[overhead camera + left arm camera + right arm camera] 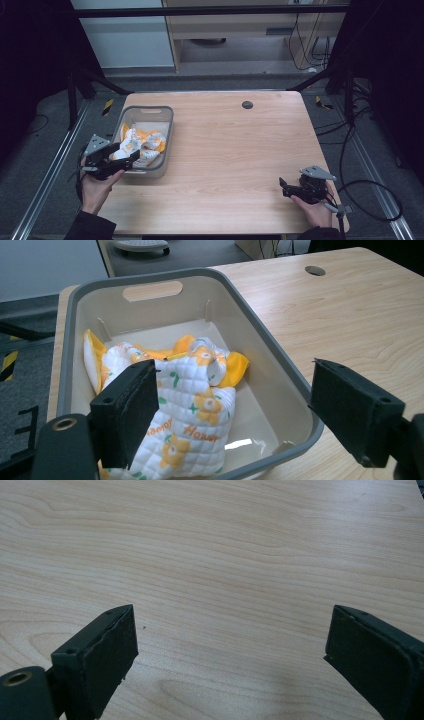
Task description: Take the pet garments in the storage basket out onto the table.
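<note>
A grey plastic bin [169, 131] stands at the table's left side and holds a crumpled white quilted cloth [141, 143] with orange flowers and yellow edging. My left gripper [127, 161] hovers at the bin's near corner, open. In the left gripper view the cloth [197, 400] lies just beyond the wide-apart jaws of the left gripper [240, 412], above the bin's near rim [272, 337]. My right gripper [284, 189] rests low near the table's front right, open. In the right gripper view the right gripper [230, 655] has bare wood between its jaws.
The wooden table [240, 150] has a dark round cable hole [247, 104] near its far edge. Black frame bars and cables surround the table on the floor. A cabinet stands beyond the far edge.
</note>
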`<state>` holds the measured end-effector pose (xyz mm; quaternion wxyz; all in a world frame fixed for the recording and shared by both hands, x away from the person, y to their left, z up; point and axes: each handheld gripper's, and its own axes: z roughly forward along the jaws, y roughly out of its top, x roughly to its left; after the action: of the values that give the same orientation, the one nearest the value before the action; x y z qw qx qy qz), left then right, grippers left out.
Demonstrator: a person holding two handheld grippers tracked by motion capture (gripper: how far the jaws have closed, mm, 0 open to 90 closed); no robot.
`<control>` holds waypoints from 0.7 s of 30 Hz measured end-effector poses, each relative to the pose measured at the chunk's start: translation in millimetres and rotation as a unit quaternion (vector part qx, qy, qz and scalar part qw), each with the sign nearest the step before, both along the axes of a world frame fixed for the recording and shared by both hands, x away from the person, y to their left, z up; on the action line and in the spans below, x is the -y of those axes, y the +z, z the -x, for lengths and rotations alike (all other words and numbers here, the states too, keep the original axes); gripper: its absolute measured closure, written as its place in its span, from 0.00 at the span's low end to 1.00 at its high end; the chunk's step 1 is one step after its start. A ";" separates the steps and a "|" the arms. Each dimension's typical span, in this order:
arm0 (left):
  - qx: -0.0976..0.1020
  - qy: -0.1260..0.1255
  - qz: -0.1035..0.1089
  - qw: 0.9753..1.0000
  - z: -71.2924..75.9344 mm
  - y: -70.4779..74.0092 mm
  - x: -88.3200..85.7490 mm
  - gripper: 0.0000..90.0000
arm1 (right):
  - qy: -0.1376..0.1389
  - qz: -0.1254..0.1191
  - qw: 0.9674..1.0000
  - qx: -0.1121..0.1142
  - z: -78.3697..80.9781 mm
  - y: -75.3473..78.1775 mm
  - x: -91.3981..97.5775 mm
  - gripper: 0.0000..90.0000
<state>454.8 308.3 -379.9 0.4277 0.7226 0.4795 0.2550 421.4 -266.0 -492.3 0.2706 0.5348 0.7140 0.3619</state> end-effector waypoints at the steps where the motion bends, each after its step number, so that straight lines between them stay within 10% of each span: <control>1: -0.001 0.000 -0.001 1.000 -1.8 0.6 -0.2 0.21 | 0.000 0.000 1.000 0.000 0.0 0.1 0.1 0.07; 21: -0.051 -0.017 -0.042 0.998 -38.6 8.0 8.7 0.21 | 0.004 0.000 1.000 -0.002 0.0 0.3 -0.6 0.07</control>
<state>493.4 299.6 -371.9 0.3762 0.7602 0.4769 0.2305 421.4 -265.4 -492.0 0.2677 0.5329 0.7165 0.3621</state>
